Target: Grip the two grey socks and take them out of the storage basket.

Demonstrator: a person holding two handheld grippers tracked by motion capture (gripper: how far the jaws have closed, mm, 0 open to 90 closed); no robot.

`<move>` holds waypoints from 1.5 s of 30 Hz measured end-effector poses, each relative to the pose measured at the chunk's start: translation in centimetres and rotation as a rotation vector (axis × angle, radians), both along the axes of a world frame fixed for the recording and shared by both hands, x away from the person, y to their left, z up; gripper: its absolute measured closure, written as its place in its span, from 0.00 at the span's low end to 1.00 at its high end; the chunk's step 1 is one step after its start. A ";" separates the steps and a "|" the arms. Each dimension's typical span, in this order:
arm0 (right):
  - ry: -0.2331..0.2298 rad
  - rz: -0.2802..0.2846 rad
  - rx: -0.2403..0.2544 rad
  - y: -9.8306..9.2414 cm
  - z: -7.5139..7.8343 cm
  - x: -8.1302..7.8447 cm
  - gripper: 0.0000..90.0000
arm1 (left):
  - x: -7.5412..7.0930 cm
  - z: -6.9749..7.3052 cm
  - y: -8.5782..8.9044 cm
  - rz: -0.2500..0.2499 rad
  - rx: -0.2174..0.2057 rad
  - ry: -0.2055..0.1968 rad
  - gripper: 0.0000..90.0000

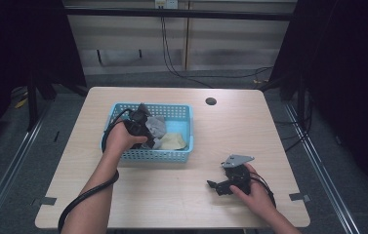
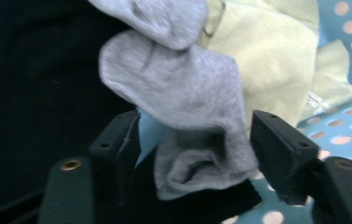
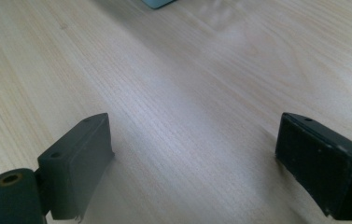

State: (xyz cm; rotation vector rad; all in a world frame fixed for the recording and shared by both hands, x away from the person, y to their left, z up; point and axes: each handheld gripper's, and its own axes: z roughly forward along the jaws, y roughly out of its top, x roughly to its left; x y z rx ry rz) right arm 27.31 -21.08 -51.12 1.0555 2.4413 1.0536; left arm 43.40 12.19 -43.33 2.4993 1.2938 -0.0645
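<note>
Reaching into the blue basket [image 1: 179, 155], the left gripper [image 2: 194, 154] stands open around a grey sock [image 2: 183, 88], not yet clamped; the right gripper [image 3: 194, 163] rests open beside the basket.

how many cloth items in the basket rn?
3 visible: a grey sock between the left gripper's open fingers, a pale yellow cloth beside it, and a black garment beneath. The blue basket may hide more underneath.

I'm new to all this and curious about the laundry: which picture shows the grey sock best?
The left gripper view: the grey sock is close up between the open jaws of the left gripper, lying over black and yellow cloth. The high view shows it small in the blue basket. The right gripper view looks at bare table.
</note>
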 end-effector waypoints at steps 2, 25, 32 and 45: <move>0.000 0.000 0.001 0.0 0.0 0.0 0.12 | 0.0 -0.3 -0.1 -0.006 0.015 0.019 0.44; 0.000 0.000 0.000 0.0 0.0 0.0 0.12 | 0.2 3.5 -0.3 -0.030 0.053 0.009 0.87; 0.001 0.000 0.000 0.0 0.0 0.0 0.12 | 0.0 5.3 -0.1 -0.040 0.046 -0.010 0.87; 0.000 0.001 0.002 0.0 0.0 0.0 0.12 | -2.0 8.4 -1.3 -0.127 0.015 -0.009 0.87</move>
